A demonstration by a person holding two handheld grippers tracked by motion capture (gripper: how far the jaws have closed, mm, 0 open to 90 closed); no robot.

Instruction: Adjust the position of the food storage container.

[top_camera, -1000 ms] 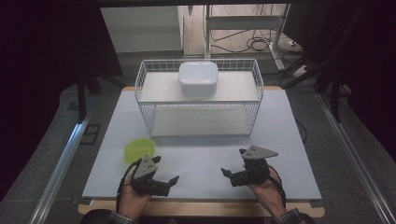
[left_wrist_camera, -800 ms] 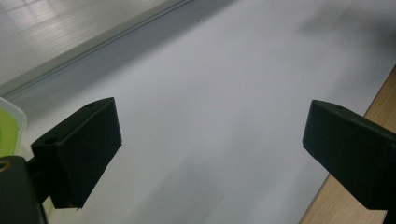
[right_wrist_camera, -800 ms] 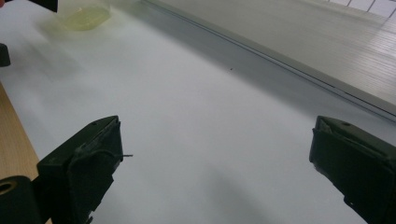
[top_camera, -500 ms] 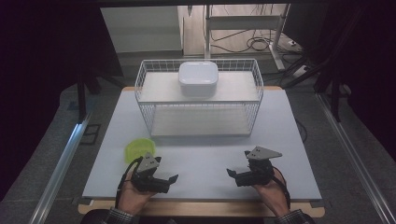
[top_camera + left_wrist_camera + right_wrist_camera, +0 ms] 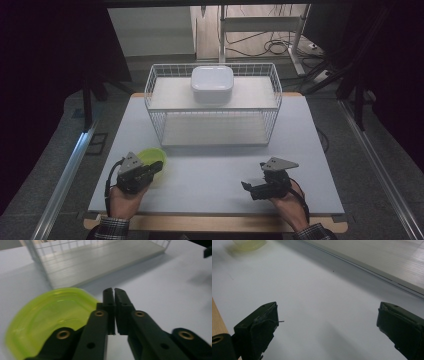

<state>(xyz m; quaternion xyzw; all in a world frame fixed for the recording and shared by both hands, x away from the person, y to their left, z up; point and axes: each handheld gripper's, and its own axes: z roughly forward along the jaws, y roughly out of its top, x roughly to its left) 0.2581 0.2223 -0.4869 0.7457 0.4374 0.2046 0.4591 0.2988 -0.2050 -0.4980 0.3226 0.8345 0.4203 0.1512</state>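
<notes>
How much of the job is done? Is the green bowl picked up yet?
Nothing looks finished: the green bowl sits on the table. In hand: the left tongs have just been closing beside its rim, with no rim visible between them. The right tongs wait open. Left: probably gripping the bowl and moving it, perhaps to the wire rack.

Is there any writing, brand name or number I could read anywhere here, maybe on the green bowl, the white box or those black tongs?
None: no readable text on the green bowl, the white box, the wire basket or either pair of tongs.
</notes>
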